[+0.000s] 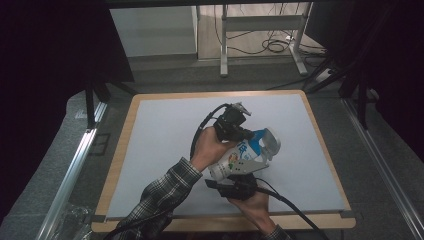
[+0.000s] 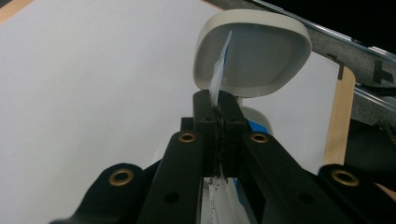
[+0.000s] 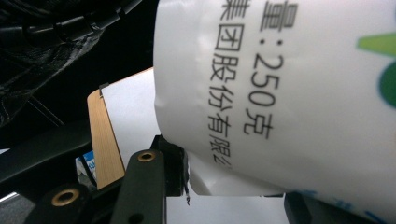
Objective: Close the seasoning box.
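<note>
— White plastic with a blue band, that's the bottle (image 1: 239, 159) they've got over the middle of the table (image 1: 150, 100), nearer the person's edge. It's lifted and tilted, cap end pointing away and to the right.

— Which tool has it?

— Both. The right gripper (image 1: 239, 186) comes in from below, at the bottle's base. In the right gripper view its jaws stand apart with the white body (image 3: 299, 93) between them, black print running down it; the left jaw's pad (image 3: 170, 163) presses the bottle's side. The other jaw is mostly out of frame, but the bottle sits squarely in the grip.

— And the left one?

— The left gripper (image 1: 235, 127) is up by the neck, hand wrapped round it. In the left gripper view the jaws are pinched nearly together on a thin white and blue strip (image 2: 219, 74), which looks like a seal or label tab standing up edge-on from the bottle's top. I can't say exactly what it's attached to.

— What's the pale oval thing?

— The flip lid (image 2: 254, 53), hinged open, its hollow inside facing the left gripper's camera. From above you see it (image 1: 270, 141) sticking out at the bottle's far right end.

— Anything else on the table?

— A pale grey mat (image 1: 165, 150) covering most of the wooden top, and a checked sleeve (image 1: 160, 200) on the left arm.
</note>
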`<state>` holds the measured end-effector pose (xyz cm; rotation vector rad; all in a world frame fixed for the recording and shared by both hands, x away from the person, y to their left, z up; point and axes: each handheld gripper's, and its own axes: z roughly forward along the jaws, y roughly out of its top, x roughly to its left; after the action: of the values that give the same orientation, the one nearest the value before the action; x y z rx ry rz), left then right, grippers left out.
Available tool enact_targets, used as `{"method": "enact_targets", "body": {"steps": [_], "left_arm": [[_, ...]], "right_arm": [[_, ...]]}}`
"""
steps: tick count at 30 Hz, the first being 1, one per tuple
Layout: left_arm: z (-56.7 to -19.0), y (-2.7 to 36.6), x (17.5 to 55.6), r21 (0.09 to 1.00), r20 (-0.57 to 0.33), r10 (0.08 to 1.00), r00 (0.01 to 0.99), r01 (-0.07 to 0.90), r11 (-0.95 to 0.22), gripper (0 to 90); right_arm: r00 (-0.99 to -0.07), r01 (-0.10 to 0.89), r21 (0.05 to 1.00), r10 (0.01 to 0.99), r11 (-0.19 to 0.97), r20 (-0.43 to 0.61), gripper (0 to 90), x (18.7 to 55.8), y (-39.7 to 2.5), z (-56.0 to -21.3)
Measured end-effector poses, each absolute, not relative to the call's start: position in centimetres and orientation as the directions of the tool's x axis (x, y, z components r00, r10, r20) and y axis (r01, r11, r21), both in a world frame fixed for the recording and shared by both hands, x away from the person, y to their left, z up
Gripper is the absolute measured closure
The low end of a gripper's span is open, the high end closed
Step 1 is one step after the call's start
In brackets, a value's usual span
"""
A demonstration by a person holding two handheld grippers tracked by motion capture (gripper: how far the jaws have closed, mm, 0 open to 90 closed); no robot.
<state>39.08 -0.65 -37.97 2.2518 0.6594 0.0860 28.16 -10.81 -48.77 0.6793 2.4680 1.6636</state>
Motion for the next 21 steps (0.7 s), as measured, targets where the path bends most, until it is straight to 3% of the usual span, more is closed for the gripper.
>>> {"method": "enact_targets", "body": {"steps": [21], "left_arm": [[-37.79, -0.75, 39.10, 0.695, -0.135, 0.482, 0.866, 0.429, -0.576, 88.9]], "right_arm": [[-0.897, 0.308, 0.901, 0.408, 0.306, 0.168, 61.9, 28.19, -10.73, -48.63]]}}
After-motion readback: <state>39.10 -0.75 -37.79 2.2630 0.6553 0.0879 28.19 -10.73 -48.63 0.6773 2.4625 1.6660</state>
